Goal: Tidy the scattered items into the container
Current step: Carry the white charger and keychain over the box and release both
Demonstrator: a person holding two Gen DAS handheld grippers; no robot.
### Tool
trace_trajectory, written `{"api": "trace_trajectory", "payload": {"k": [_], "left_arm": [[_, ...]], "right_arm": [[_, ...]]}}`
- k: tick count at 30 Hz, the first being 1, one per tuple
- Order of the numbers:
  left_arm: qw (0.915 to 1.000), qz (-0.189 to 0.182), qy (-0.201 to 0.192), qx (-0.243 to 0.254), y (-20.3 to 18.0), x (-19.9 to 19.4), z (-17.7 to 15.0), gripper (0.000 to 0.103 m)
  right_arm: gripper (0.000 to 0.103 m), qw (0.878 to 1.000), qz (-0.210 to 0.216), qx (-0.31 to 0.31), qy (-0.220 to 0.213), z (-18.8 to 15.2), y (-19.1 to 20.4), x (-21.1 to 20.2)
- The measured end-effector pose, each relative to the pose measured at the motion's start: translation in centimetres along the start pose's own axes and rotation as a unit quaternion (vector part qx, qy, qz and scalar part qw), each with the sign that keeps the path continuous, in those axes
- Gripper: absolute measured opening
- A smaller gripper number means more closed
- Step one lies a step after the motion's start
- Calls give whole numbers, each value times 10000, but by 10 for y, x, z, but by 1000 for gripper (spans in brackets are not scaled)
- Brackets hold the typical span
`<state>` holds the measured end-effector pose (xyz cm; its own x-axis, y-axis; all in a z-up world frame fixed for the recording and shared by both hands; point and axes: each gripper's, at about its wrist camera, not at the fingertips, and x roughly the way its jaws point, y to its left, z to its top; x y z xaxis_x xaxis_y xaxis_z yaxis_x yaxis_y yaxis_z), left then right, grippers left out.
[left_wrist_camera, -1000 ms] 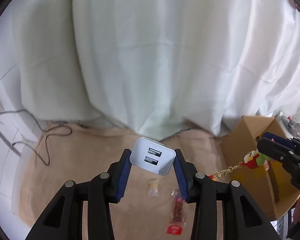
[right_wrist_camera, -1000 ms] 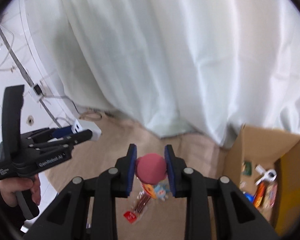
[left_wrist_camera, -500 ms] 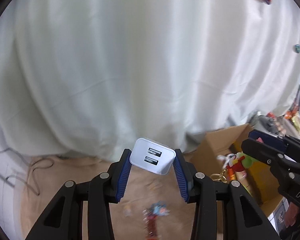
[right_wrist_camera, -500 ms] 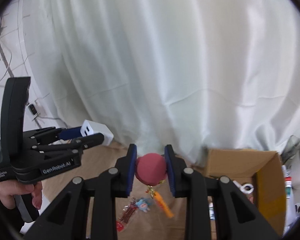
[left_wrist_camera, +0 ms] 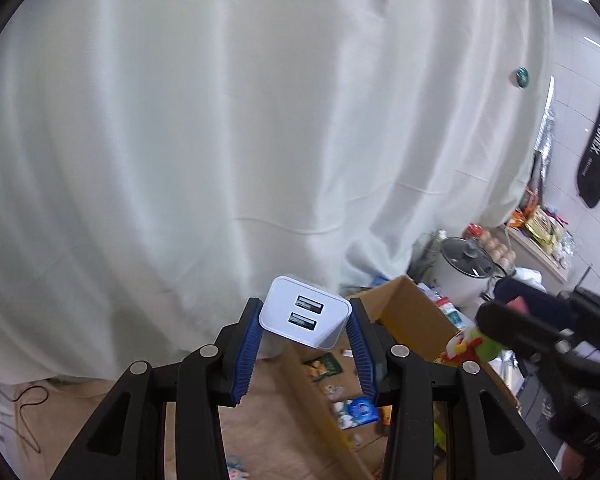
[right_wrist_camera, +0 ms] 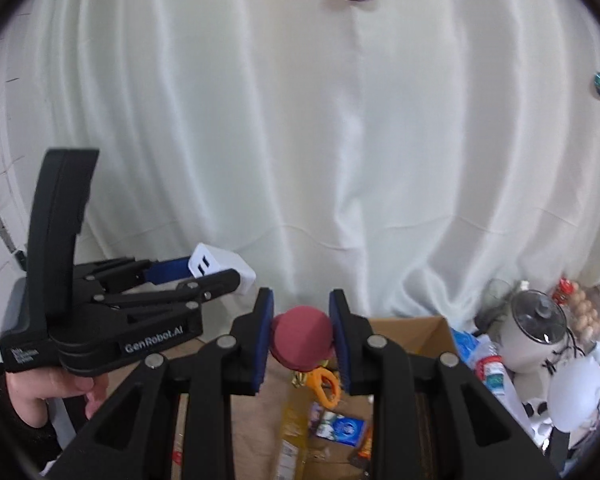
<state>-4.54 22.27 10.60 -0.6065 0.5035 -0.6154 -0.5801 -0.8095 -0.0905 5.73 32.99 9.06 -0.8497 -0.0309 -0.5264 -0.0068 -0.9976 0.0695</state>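
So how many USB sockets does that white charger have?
2, stacked one above the other on the face of the white charger pinched in the left tongs. Its other sides are hidden.

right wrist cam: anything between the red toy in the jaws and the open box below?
Only the toy's own orange clip dangling under the red plush toy; otherwise bare air down into the cardboard box. Right wrist view shows it.

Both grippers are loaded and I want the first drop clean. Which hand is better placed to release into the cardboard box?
Probably right. The right gripper, holding the red toy, looks onto the cardboard box directly ahead; the left gripper with the white charger sits beside its left wall.
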Motion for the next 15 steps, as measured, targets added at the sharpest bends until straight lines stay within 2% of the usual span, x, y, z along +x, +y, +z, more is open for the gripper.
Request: {"api": "trace_trajectory", "payload": {"k": [4,8,11,15], "left_arm": [[9989,-224,354,192,-28,33,-15,43],[9961,-227,742,416,-53,72,-42,43],[9925,-290,1061,527,-69,102,-62,43],[9878,-293,1412,592,-83,128,-87,43]], "right_arm": [[32,9982,-286,298,427,-35,-32,20],[32,9925,-473,664,909,-79,-62,42],[32,9847,-559,933,1359,-115,-81,61],[32,9752,-610,1236,1731,-151,-94,71]]}}
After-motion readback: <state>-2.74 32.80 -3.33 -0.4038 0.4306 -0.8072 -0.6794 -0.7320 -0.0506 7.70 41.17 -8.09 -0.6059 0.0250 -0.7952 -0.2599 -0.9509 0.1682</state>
